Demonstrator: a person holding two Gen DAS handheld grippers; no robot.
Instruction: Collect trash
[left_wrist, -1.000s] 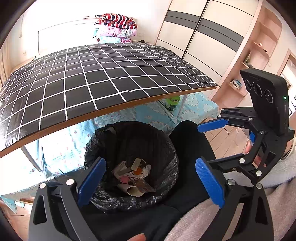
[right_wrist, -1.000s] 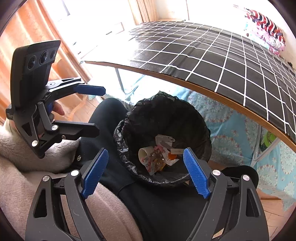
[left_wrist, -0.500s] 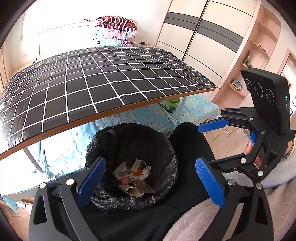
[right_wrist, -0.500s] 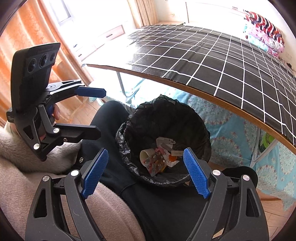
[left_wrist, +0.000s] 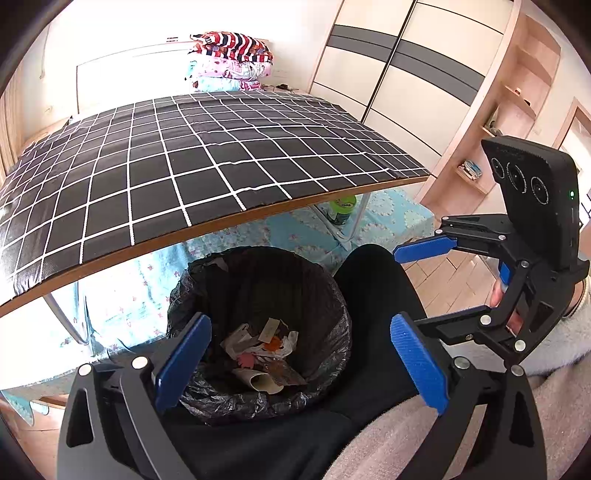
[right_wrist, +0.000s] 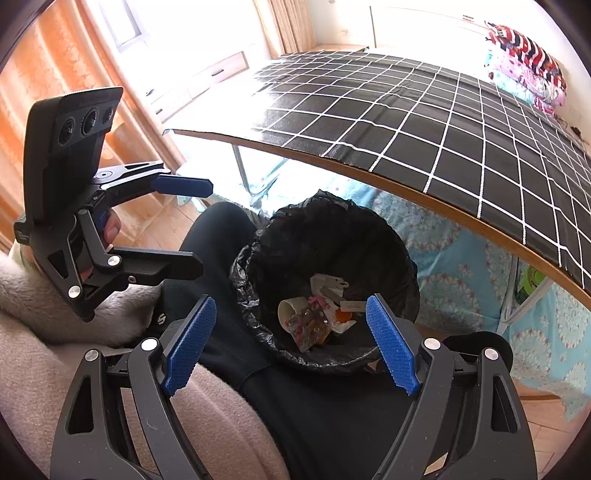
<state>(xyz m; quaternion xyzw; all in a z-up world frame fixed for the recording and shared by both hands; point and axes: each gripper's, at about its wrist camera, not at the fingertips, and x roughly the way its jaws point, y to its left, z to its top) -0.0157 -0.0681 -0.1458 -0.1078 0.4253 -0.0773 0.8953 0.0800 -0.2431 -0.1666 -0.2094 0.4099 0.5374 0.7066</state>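
Observation:
A bin lined with a black bag (left_wrist: 321, 291) (right_wrist: 391, 243) stands on the floor under the table's front edge, between the person's knees. Inside lies trash (left_wrist: 264, 350) (right_wrist: 319, 314): crumpled white paper, a paper cup, wrappers, an orange scrap. My left gripper (left_wrist: 299, 362) is open and empty, held above the bin. My right gripper (right_wrist: 291, 341) is open and empty, also above the bin. Each gripper shows in the other's view: the right one (left_wrist: 406, 284), the left one (right_wrist: 201, 225).
A table with a black, white-gridded cloth (left_wrist: 184, 162) (right_wrist: 443, 122) spreads ahead. Folded bedding (left_wrist: 229, 59) is stacked at its far side. A green container (left_wrist: 341, 210) stands on the blue floor mat by a table leg. Wardrobe and shelves (left_wrist: 498, 110) are right; curtains (right_wrist: 44, 74) left.
Both grippers have lifted and tilted up a little, so more of the table top shows. The bin and its trash have not moved. Both stay open.

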